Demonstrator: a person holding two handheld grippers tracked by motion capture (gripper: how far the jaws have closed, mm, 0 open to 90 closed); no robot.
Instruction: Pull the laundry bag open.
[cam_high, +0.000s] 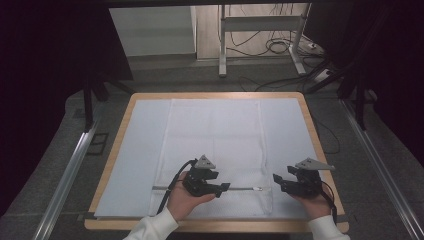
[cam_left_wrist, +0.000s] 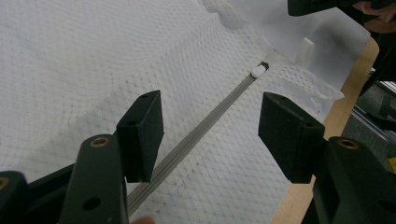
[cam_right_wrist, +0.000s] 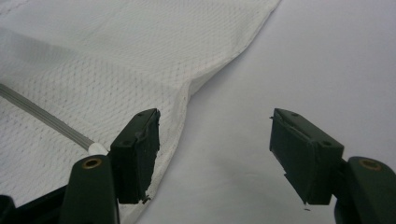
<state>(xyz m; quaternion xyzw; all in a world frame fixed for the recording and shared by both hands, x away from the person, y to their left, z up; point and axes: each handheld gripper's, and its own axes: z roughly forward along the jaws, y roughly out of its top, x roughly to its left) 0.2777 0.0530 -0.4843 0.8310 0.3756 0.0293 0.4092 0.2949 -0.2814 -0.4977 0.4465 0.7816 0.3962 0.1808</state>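
Observation:
A white mesh bag (cam_high: 215, 135) lies flat on a pale sheet (cam_high: 142, 145) in the middle of the table. Its grey zipper (cam_high: 245, 188) runs across it near the front edge. My left gripper (cam_high: 225, 189) hovers over the zipper and is open; in the left gripper view the zipper (cam_left_wrist: 187, 144) passes between the jaws untouched, ending at a white pull (cam_left_wrist: 258, 71). My right gripper (cam_high: 276, 181) is open at the bag's right edge. In the right gripper view the mesh edge (cam_right_wrist: 187, 88) and the zipper's end (cam_right_wrist: 97, 148) lie by one jaw, with bare sheet (cam_right_wrist: 327, 56) under the other.
The wooden table rim (cam_high: 120, 130) frames the sheet. Metal rails (cam_high: 70, 170) run along both sides on the floor. Beyond the table stand a desk frame (cam_high: 222, 45) and loose cables (cam_high: 275, 47).

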